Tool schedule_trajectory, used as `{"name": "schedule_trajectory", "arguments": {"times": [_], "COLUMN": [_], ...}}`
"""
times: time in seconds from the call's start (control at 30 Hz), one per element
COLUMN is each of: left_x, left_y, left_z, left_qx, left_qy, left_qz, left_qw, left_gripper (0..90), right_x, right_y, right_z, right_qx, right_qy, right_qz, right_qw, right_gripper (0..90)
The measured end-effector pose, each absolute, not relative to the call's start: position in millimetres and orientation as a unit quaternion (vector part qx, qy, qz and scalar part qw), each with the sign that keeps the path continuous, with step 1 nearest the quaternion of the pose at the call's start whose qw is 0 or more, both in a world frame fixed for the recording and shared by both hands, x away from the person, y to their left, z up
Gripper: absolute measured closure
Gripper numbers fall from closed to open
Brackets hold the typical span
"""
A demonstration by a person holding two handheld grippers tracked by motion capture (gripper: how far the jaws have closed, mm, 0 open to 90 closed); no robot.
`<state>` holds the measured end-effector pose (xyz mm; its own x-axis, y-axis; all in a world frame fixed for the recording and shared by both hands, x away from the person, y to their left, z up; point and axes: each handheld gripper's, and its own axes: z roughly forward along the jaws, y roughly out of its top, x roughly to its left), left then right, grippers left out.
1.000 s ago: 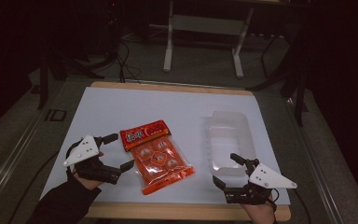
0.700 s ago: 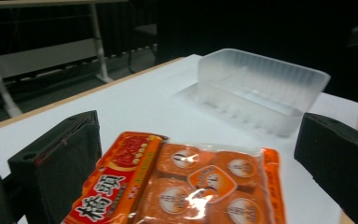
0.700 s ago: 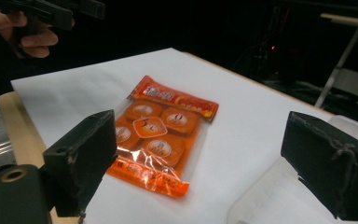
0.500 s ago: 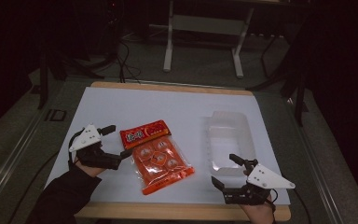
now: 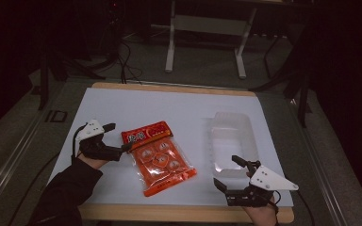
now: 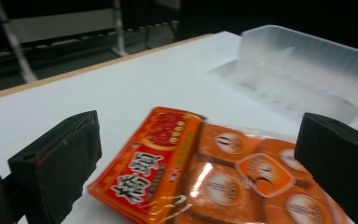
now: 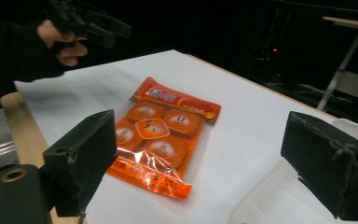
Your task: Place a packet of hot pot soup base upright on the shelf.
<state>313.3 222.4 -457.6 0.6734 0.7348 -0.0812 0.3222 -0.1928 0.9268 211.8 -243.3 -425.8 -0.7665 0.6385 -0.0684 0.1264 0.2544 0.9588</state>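
An orange snack packet (image 5: 158, 157) lies flat on the white table top (image 5: 179, 108), left of centre. My left gripper (image 5: 118, 137) is open at the packet's upper left corner, one jaw on each side of its red header end. In the left gripper view the packet (image 6: 191, 172) lies between the wide-apart jaws of that gripper (image 6: 198, 154). Near the front edge my right gripper (image 5: 226, 171) stands open with nothing in it, just in front of a clear plastic tray (image 5: 231, 141). The right gripper view looks between its own jaws (image 7: 207, 156) at the packet (image 7: 161, 135) and the left gripper (image 7: 88, 23) beyond.
The clear tray (image 6: 298, 70) looks empty and sits at the table's right side; its near corner (image 7: 284, 200) lies under my right jaw. A wooden rim (image 5: 169, 212) borders the table. Metal stand legs (image 5: 202, 42) and cables lie on the dark floor beyond.
My left gripper has moved forward and right, up to the packet's header end. The right gripper, packet and tray have stayed put.
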Motion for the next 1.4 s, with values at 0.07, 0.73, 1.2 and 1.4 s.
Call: {"name": "schedule_trajectory", "arguments": {"times": [0.07,0.73,1.2,1.4], "left_x": [313,366,384,385], "left_y": [222,233,223,219], "left_z": [-458,-513,-538,-538], "left_qx": [0.747,0.749,0.757,0.765], "left_qy": [0.354,0.461,0.494,0.485], "left_qz": [0.195,0.165,0.114,0.105], "left_qw": [0.528,0.447,0.412,0.411], "left_gripper": [1.4,15.2,35.3,51.3], "right_x": [211,216,216,216], "right_y": [-243,-241,-240,-241], "right_z": [-426,-432,-432,-432], "right_qx": [0.254,0.256,0.252,0.252], "right_qy": [0.757,0.769,0.772,0.773], "right_qz": [0.555,0.545,0.545,0.544], "right_qw": [0.233,0.214,0.209,0.208], "right_gripper": [10.3,10.4,10.4,10.4]}}
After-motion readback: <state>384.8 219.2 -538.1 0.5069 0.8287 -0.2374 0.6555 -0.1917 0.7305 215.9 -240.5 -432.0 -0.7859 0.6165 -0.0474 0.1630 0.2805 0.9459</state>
